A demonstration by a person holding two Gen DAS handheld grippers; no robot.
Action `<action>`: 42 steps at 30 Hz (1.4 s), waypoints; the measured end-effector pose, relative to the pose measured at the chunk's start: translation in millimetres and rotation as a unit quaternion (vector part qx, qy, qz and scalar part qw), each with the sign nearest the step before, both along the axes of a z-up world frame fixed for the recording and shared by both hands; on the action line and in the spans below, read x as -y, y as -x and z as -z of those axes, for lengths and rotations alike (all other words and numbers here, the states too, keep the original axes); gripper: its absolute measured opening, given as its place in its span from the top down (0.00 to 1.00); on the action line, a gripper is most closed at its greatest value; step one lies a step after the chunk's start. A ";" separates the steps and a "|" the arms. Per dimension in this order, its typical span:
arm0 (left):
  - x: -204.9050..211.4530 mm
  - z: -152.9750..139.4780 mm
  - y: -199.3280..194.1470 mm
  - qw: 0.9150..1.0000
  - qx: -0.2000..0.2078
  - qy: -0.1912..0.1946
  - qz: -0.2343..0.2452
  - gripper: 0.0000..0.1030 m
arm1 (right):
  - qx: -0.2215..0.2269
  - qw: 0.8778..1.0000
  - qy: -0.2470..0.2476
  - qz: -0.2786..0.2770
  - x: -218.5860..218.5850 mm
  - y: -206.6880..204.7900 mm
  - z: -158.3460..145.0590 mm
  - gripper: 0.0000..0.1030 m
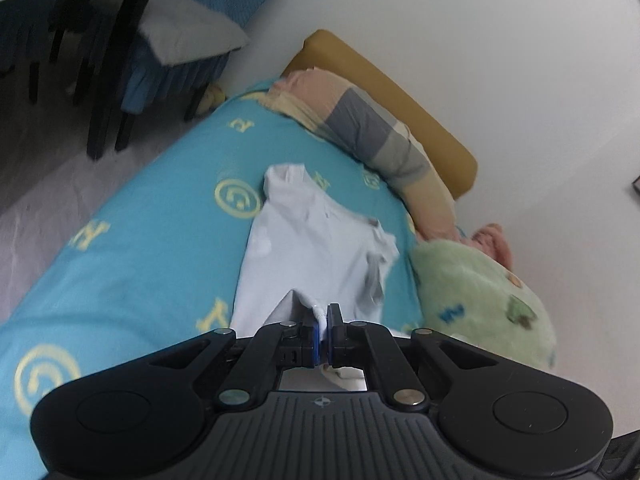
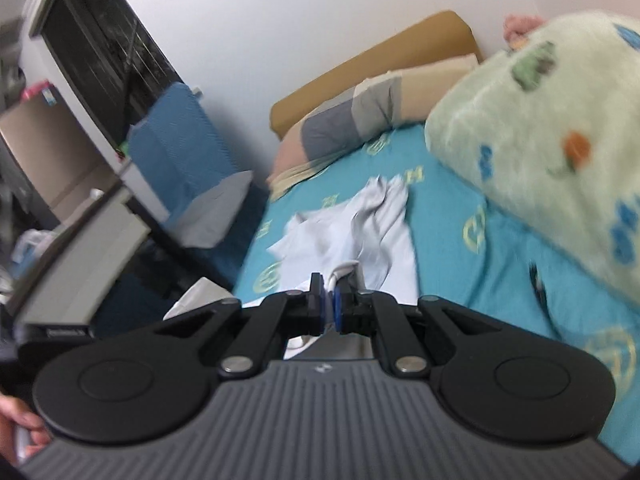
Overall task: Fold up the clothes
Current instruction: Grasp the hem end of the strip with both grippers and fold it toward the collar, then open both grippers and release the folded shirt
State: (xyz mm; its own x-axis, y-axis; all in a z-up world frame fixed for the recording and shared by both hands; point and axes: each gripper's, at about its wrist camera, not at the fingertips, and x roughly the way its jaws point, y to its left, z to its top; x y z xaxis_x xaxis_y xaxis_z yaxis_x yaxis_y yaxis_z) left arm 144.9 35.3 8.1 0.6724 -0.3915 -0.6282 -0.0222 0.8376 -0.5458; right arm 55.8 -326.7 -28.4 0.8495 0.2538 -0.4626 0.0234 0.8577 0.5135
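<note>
Both grippers, left [image 1: 323,320] and right [image 2: 329,294], clamped on hem of soft, rumpled white shirt [image 1: 316,236]; shirt spread across turquoise bedspread [image 1: 152,232].

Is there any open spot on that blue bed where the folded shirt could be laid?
Bare blue sheet lies between the white shirt and the floor-side edge. More shows between shirt and green blanket. It is crowded along the wall: the striped pillow and the blanket. Both grippers pinch the shirt.
</note>
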 end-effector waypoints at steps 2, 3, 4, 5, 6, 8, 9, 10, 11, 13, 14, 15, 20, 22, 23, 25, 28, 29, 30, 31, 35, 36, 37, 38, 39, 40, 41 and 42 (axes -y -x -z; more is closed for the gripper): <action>14.3 15.1 -35.9 0.999 0.012 -0.030 -0.003 0.96 | -0.007 1.000 0.023 0.003 -2.0 -36.4 15.6 0.92; 20.7 25.0 -52.2 0.999 0.019 -0.043 -0.003 0.96 | -0.010 0.999 0.032 0.002 -1.9 -53.6 25.5 0.92; 26.1 36.1 -67.0 0.998 0.024 -0.054 -0.003 0.96 | -0.012 0.999 0.043 0.001 -2.6 -70.3 35.7 0.92; 31.5 47.2 -81.8 0.998 0.029 -0.064 -0.002 0.96 | -0.014 0.998 0.057 -0.001 -3.8 -86.5 46.6 0.92; 36.7 58.4 -96.1 0.997 0.034 -0.074 -0.002 0.96 | -0.017 0.998 0.068 -0.004 -5.1 -101.8 58.0 0.92; 44.3 82.3 -119.5 0.995 0.033 -0.092 0.003 0.96 | -0.025 0.996 0.084 -0.010 -5.5 -127.5 80.0 0.92; 48.1 92.9 -129.0 0.994 0.029 -0.102 0.007 0.96 | -0.029 0.995 0.092 -0.012 -5.8 -138.5 90.2 0.92; 50.4 103.0 -136.1 0.993 0.024 -0.111 0.010 0.96 | -0.034 0.994 0.099 -0.015 -6.0 -149.5 100.5 0.92; 52.4 112.2 -142.3 0.992 0.020 -0.121 0.013 0.96 | -0.037 0.994 0.098 -0.016 -5.6 -152.5 106.3 0.92; 54.6 123.1 -147.8 0.991 0.013 -0.134 0.021 0.95 | -0.043 0.994 0.094 -0.017 -4.8 -157.4 117.3 0.91; 55.7 124.7 -148.5 0.990 0.011 -0.140 0.026 0.94 | -0.046 0.995 0.092 -0.018 -4.4 -159.8 122.9 0.91; 56.4 123.9 -147.1 0.988 0.015 -0.148 0.030 0.91 | -0.049 0.995 0.090 -0.018 -4.0 -162.3 128.4 0.91; 62.1 89.4 -115.0 0.979 0.057 -0.192 0.042 0.35 | -0.061 0.995 0.074 -0.007 -0.8 -148.6 113.8 0.68; 61.9 69.3 -94.6 0.977 0.077 -0.192 0.054 0.31 | -0.056 0.997 0.054 0.000 3.0 -133.9 100.2 0.36; 62.4 59.7 -84.0 0.976 0.084 -0.193 0.057 0.26 | -0.047 0.997 0.055 0.003 2.7 -124.3 91.0 0.29; 63.2 41.2 -59.7 0.973 0.101 -0.200 0.059 0.23 | -0.025 0.997 0.078 -0.003 -1.8 -104.2 70.1 0.29; 62.4 18.4 -21.9 0.970 0.120 -0.200 0.064 0.19 | -0.002 0.994 0.107 -0.011 -10.5 -72.2 42.1 0.30; 61.9 12.6 -9.2 0.970 0.124 -0.199 0.066 0.18 | 0.005 0.993 0.115 -0.012 -13.2 -61.1 33.2 0.30; 61.7 7.8 3.3 0.969 0.127 -0.199 0.068 0.17 | 0.010 0.993 0.117 -0.012 -15.3 -50.4 25.3 0.30; 61.7 4.1 15.9 0.969 0.131 -0.199 0.069 0.17 | 0.017 0.993 0.118 -0.014 -17.7 -38.6 19.5 0.30; 63.3 -3.4 68.7 0.962 0.156 -0.216 0.065 0.14 | 0.039 0.990 0.130 -0.022 -30.3 7.3 1.1 0.30; 62.7 -2.6 81.2 0.960 0.165 -0.216 0.061 0.13 | 0.043 0.989 0.140 -0.024 -35.2 18.4 -1.0 0.30; 62.0 -1.7 92.8 0.960 0.172 -0.215 0.057 0.13 | 0.051 0.987 0.150 -0.026 -40.6 29.4 -3.3 0.30; 61.6 -0.2 101.2 0.960 0.175 -0.212 0.056 0.13 | 0.065 0.985 0.155 -0.024 -44.5 41.2 -3.9 0.30; 61.2 1.2 109.0 0.960 0.177 -0.209 0.055 0.13 | 0.076 0.985 0.156 -0.020 -47.5 51.7 -3.2 0.30; 60.8 2.7 114.6 0.960 0.178 -0.208 0.054 0.13 | 0.078 0.984 0.158 -0.020 -50.5 57.6 -2.3 0.30; 60.4 4.1 120.2 0.960 0.179 -0.207 0.052 0.12 | 0.079 0.984 0.159 -0.021 -53.5 63.3 -1.3 0.30; 59.9 5.5 125.8 0.961 0.180 -0.205 0.051 0.12 | 0.081 0.984 0.156 -0.021 -54.5 68.3 0.1 0.30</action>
State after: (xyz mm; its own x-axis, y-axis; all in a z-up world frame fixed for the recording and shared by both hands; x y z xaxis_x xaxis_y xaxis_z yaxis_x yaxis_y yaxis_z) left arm 19.1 -24.6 2.6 0.8462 -0.2355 -0.4780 0.1996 0.9718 -0.1255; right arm -12.4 -272.2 -28.5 0.9104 0.1571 -0.3828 -0.0761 0.9729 0.2182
